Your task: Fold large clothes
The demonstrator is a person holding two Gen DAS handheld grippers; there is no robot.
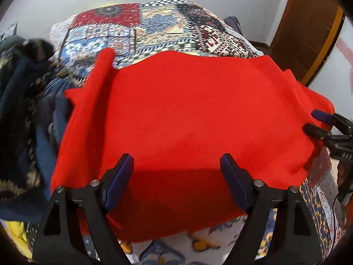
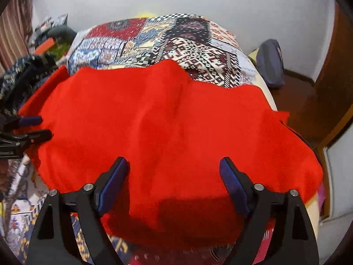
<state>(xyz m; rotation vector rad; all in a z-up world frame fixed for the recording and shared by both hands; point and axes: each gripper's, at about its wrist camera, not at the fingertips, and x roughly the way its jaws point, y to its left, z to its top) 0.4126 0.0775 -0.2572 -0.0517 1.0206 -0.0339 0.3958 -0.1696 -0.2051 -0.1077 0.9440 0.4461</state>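
Hovering jaws apart, red cloth (image 1: pixel 176 110) edge near

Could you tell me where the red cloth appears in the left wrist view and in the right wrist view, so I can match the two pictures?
Left wrist view: the red cloth fills the middle, spread on the bed and reaching the right edge.
Right wrist view: the red cloth again fills the middle, reaching the left edge.
Shared landmark: the patchwork bedspread lies beyond the cloth's far edge in both.

Matt, fuzzy red cloth (image 1: pixel 176 110) lies on a printed patchwork bedspread (image 1: pixel 154 28); gripper fingers (image 1: pixel 120 181) look matt black plastic
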